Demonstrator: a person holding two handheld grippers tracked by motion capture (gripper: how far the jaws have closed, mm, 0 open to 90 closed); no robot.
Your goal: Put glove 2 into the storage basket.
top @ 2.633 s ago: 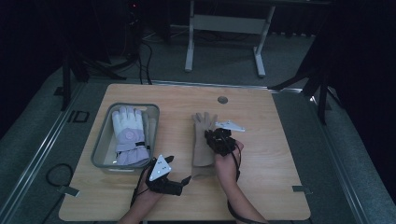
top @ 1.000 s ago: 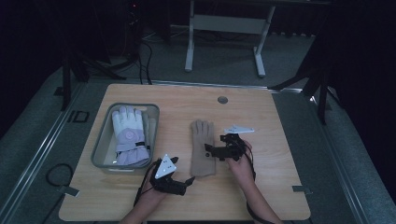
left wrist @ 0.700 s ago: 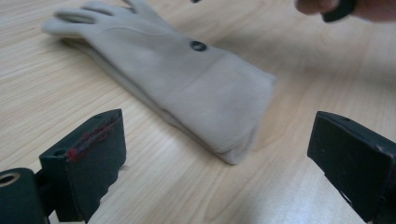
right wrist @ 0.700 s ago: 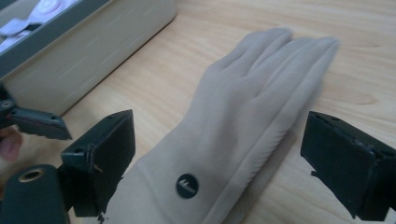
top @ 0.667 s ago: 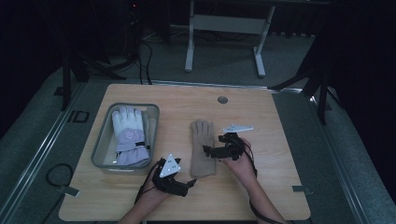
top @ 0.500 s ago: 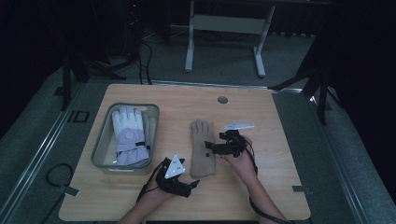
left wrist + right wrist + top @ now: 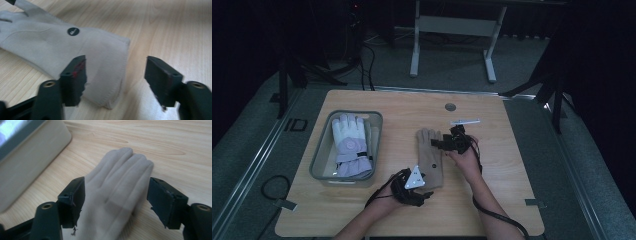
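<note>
a tan glove [image 7: 430, 158] lies flat on the wooden counter [image 7: 492, 190], near its middle, fingers pointing away from the person and cuff toward them; the left tool [image 7: 418, 192] sits at the cuff end, its grey three-cornered plate over the lower left corner of the glove, with a hand wrapped round its body; in the left gripper view its two black jaws stand wide apart with nothing between them but cloth and wood, one jaw over the cuff [image 7: 110, 75] and the other over bare counter beyond the cuff's edge; a small round dark badge [image 7: 73, 31] with a pale tick shows on the glove's back there; the right tool [image 7: 441, 144] is at the finger end, coming in from the glove's right side, held by the other hand [image 7: 466, 159]; in the right gripper view its jaws are also spread, straddling the glove's fingers [image 7: 125, 175] without pinching them, one jaw on each side; whether the jaw tips touch the counter cannot be told; to the left, well apart from the tan glove, a grey bin [image 7: 319, 160] holds a white and lilac glove [image 7: 349, 145]; the bin's wall shows blurred at the edge of the right gripper view.
</note>
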